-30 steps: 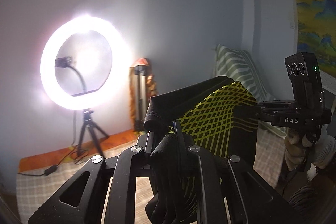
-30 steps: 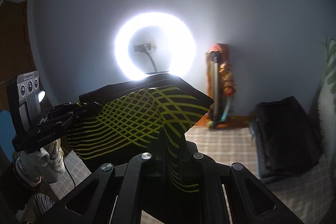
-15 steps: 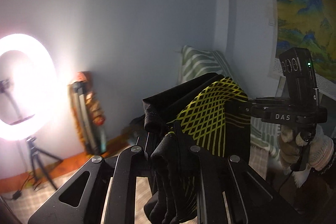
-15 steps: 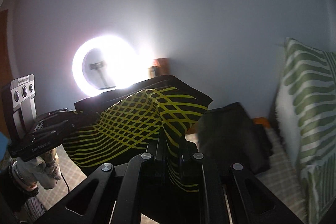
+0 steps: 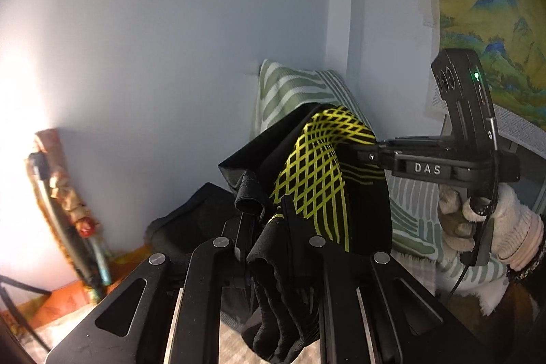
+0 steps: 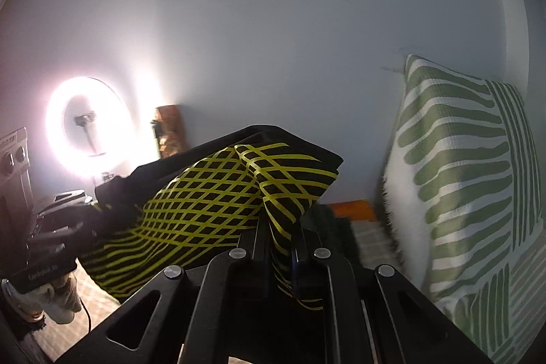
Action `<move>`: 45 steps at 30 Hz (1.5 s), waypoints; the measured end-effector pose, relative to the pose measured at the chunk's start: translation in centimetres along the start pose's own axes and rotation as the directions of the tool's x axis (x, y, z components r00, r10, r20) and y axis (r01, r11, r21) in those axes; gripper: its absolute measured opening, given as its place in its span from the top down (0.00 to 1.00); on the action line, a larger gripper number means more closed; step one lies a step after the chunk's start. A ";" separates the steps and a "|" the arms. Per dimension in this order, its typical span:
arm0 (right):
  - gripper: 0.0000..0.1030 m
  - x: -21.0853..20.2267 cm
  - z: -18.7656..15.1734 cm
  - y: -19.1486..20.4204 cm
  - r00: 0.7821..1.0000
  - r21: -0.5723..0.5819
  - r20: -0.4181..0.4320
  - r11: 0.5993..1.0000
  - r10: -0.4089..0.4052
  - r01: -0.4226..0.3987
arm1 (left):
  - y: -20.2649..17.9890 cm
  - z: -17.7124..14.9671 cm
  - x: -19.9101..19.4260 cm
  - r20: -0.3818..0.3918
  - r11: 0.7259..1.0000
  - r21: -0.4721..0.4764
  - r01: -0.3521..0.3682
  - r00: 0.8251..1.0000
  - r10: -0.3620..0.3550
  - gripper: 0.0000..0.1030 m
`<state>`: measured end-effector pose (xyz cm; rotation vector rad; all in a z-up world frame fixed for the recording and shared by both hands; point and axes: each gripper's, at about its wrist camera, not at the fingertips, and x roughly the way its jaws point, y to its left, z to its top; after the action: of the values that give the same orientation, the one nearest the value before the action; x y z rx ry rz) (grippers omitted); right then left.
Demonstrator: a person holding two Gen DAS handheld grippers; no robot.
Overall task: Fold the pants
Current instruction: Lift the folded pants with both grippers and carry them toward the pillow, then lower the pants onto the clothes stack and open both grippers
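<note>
Left wrist: pants taut between both hand-held grippers, aloft.

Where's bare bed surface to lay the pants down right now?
Little shows. A bare checked strip of bed lies between the folded black clothes and the striped pillow. Another patch sits low beside the left tongs, toward the orange edge. The right tongs side is crowded by the pillow. The pants hang between both tongs, hiding the bed below.
</note>
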<state>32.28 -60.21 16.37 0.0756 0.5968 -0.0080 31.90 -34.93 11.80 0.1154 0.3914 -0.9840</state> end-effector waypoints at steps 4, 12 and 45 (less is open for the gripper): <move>0.93 3.5 0.4 -2.2 1.000 0.003 -0.021 1.000 0.004 -0.004 | 1.0 -0.5 2.7 -0.016 1.000 -0.025 -0.007 1.000 0.007 0.88; 0.93 12.4 -0.5 -5.1 0.997 -0.023 -0.071 1.000 0.001 -0.003 | 4.8 -1.8 8.0 -0.068 0.996 -0.046 -0.082 0.995 0.078 0.88; 0.35 20.1 -0.4 -10.6 0.984 0.080 -0.166 0.993 -0.070 0.084 | 11.8 -3.2 12.4 -0.207 0.939 -0.094 -0.330 0.929 0.305 0.42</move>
<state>48.36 -70.47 4.05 0.1382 0.7627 -0.1035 46.92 -37.25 3.28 0.1523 0.5906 -0.6257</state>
